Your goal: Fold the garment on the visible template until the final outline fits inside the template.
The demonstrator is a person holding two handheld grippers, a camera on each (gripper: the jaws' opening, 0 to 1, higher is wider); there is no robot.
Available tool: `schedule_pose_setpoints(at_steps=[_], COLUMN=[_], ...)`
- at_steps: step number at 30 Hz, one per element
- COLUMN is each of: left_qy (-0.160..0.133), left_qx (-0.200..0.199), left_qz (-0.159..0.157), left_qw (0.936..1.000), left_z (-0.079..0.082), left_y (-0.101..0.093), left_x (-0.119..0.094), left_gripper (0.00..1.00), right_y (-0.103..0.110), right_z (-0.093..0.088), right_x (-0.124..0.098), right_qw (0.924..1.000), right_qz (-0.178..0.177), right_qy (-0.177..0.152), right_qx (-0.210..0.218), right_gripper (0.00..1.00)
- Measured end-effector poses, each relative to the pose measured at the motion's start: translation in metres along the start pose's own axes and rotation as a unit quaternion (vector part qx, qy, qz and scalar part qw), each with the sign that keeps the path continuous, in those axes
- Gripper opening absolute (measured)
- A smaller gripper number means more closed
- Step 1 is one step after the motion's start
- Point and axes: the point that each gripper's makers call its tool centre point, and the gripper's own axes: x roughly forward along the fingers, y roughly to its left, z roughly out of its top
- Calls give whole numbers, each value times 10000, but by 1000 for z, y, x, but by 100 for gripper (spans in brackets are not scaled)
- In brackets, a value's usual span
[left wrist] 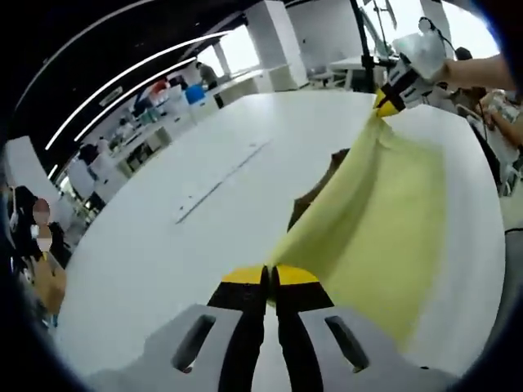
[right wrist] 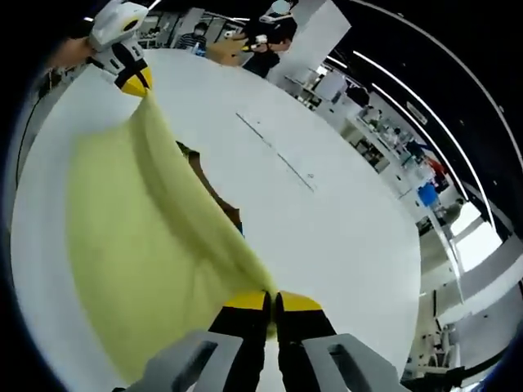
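Bottom centre of the left gripper view, the left gripper point(left wrist: 270, 276) has its jaws pinched shut on an edge of the yellow garment point(left wrist: 376, 220); the right gripper point(right wrist: 271, 300) does the same low in the right gripper view. Between them the cloth is stretched taut and lifted off the white table point(left wrist: 163, 245), likely to carry one edge over in a fold. A brown template point(left wrist: 315, 192) peeks out beneath it, mid-frame. The right gripper view adds people standing at the top.
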Motion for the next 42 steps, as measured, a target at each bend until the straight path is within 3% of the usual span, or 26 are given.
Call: schedule_pose_setpoints(at_steps=[6, 10, 12, 21, 27, 30, 36, 38, 42], left_qy=[262, 257, 286, 212, 288, 430, 357, 245, -138], left_qx=[123, 152, 173, 273, 528, 877, 684, 390, -548], left_qz=[-77, -75, -6, -109, -223, -74, 163, 410, 473], left_qw=[9996, 9995, 9994, 9993, 9979, 9952, 9969, 9981, 9973], left_z=[-14, -17, -19, -30, -34, -36, -31, -28, -20], left_y=[-1, 0, 4, 5, -3, 0, 12, 22, 31], left_x=[15, 20, 21, 16, 28, 35, 48, 50, 49], left_gripper=[1, 2, 3, 12, 16, 16, 13, 12, 15], right_y=[0, -2, -4, 4, -5, -7, -17, -22, -30], right_z=[-8, -15, -13, -6, -9, -12, -13, -9, -2], right_x=[11, 16, 16, 14, 19, 26, 36, 38, 39], right_qw=[9997, 9991, 9983, 9987, 9996, 9998, 9980, 9937, 9804], right_qz=[82, 80, 31, 245, 98, 43, -143, -195, -249], right_qy=[99, 163, 46, -184, -122, -50, -157, -330, -651], right_qx=[190, 389, 575, 399, 222, 169, 593, 1055, 1844], right_gripper=[1, 3, 6, 19, 18, 18, 17, 18, 25])
